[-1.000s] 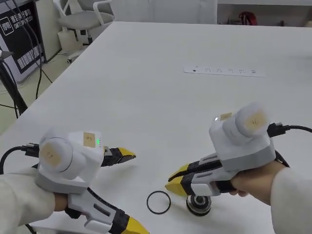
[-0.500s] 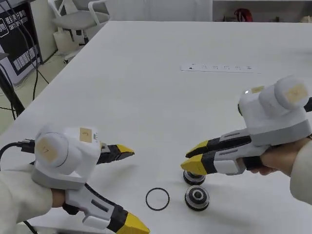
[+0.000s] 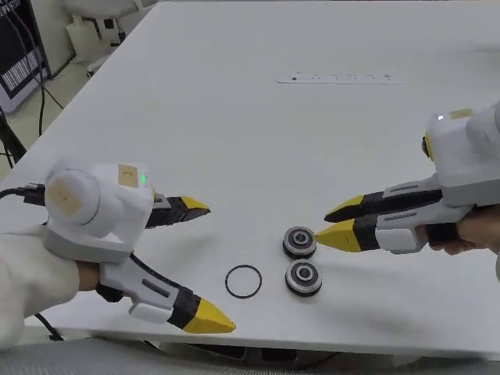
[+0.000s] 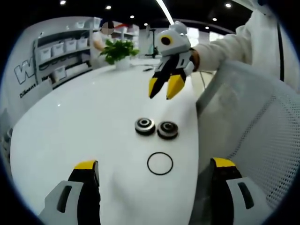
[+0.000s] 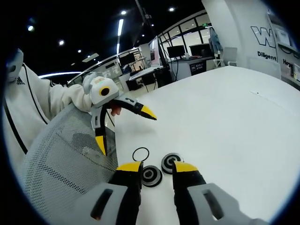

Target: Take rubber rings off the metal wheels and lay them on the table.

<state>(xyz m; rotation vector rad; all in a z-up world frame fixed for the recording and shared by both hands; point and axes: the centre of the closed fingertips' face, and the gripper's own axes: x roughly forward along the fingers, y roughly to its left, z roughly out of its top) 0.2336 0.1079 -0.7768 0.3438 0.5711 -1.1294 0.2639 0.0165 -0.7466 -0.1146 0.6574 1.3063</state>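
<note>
Two small metal wheels with dark rims, one just behind the other, stand close together near the table's front edge. A thin black rubber ring lies flat on the table to their left. My left gripper is open wide on the left, and the ring lies on the table ahead of it, apart from both jaws. My right gripper hovers just right of the wheels, open by a narrow gap and holding nothing. In the left gripper view the ring lies in front of the wheels.
A white power strip lies far back on the white table. The table's front edge runs just below the ring. A grey mesh chair back stands at that edge. Cables hang at the left side.
My right gripper has lifted off the wheels and drawn back to the right, uncovering the second wheel. The left gripper stays open in place. The ring has not moved.
</note>
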